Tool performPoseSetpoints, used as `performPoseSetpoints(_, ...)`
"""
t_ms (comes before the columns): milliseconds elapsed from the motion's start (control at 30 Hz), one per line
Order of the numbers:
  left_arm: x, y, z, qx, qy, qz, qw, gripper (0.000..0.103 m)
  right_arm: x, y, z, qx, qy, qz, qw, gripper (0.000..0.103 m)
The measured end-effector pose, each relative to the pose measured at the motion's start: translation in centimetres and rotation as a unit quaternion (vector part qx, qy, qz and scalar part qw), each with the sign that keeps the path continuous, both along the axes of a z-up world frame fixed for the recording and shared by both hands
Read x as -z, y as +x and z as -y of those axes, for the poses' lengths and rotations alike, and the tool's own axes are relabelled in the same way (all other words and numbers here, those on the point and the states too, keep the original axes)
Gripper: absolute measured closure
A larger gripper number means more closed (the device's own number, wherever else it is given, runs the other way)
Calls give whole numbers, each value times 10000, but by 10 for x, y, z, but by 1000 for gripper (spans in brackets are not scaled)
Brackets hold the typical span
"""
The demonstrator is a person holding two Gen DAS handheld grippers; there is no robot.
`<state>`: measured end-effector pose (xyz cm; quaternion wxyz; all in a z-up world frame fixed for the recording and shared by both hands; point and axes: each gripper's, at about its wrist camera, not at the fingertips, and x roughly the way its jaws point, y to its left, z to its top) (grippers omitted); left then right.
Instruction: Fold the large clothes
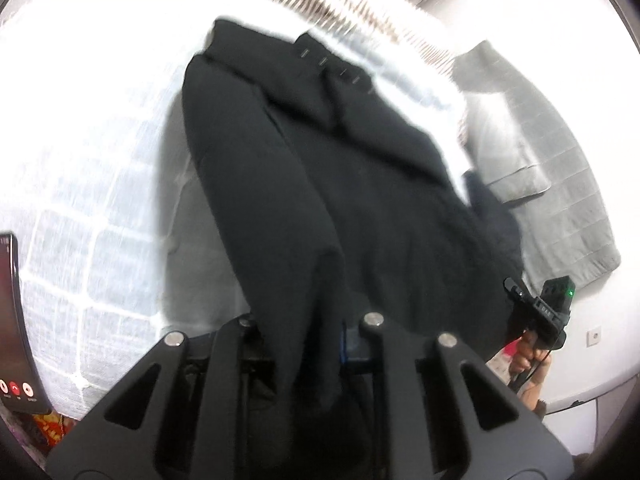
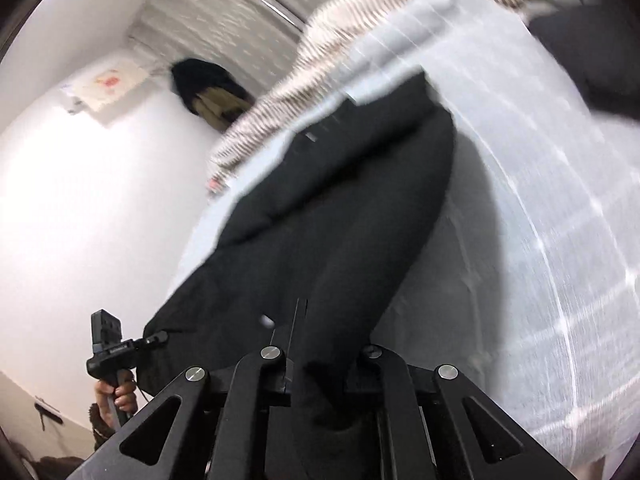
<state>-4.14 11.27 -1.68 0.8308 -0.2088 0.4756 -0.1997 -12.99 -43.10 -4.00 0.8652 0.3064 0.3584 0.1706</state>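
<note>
Garment fold at an early stage. Left claw (image 1: 304, 344) and right claw (image 2: 320, 360) each clench an edge of the black garment (image 1: 360, 200), which is lifted at the near end while its far part lies on the checked bed cover (image 1: 100, 220). No finished fold shows; laying over and squaring appear left to do.

No words, brands or numbers can be read. The phone screen (image 1: 10, 320) at the left edge of the left wrist view shows round call buttons, a red one in the middle, with tiny captions too small to make out. The white sheet on the wall (image 2: 106, 92) in the right wrist view bears a red mark, blurred past reading
</note>
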Motion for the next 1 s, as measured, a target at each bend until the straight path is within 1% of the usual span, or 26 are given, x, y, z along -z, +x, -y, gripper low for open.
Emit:
performPoseSetpoints(133,-30,-12,6,-20,-134,444,9989,85,-37,-6,-11,-53,-22,551,9985,94)
performPoseSetpoints(233,-55,-34,2,10,-196,801,9966,85,-66,-22,-17,-27,-32,900,9959,94)
performPoseSetpoints(300,-77,-44,-2,50,-184,1076,9940,85,-85,-38,-11,-3,-25,1093,9940,94)
performPoseSetpoints(367,-101,-62,-13,91,-231,1339,9907,85,-106,-51,-2,58,-27,1271,9919,94)
performPoseSetpoints(400,-109,-65,-15,107,-253,1428,9894,85,-115,-59,-3,88,-24,1347,9909,94)
performPoseSetpoints(467,-132,-86,-28,139,-306,1816,9828,85,-136,-78,-1,183,-6,1521,9882,94)
performPoseSetpoints(533,-142,-92,-39,55,-370,2067,9777,83,-156,-98,4,359,-3,1712,9846,94)
performPoseSetpoints(600,-145,-86,-44,-39,-412,2155,9756,82,-168,-100,8,556,-43,1741,9831,94)
performPoseSetpoints(633,-144,-82,-47,-104,-426,2145,9757,82,-171,-96,10,658,-98,1716,9829,94)
performPoseSetpoints(700,-133,-59,-48,-224,-469,1976,9789,82,-171,-76,8,834,-135,1566,9840,94)
performPoseSetpoints(800,-108,-7,-43,-403,-470,1575,9856,81,-161,-33,5,1026,-336,1233,9865,94)
performPoseSetpoints(833,-99,10,-40,-479,-460,1457,9871,81,-153,-9,2,1136,-422,1032,9873,94)
performPoseSetpoints(867,-92,30,-39,-583,-452,1360,9880,80,-147,8,1,1178,-496,918,9875,94)
performPoseSetpoints(900,-89,40,-36,-638,-416,1305,9885,80,-142,26,0,1239,-554,838,9872,94)
performPoseSetpoints(967,-75,76,-30,-895,-275,1187,9885,78,-127,69,-1,1487,-672,624,9846,94)
performPoseSetpoints(1000,-69,92,-26,-991,-128,1138,9885,77,-119,88,0,1614,-716,520,9829,93)
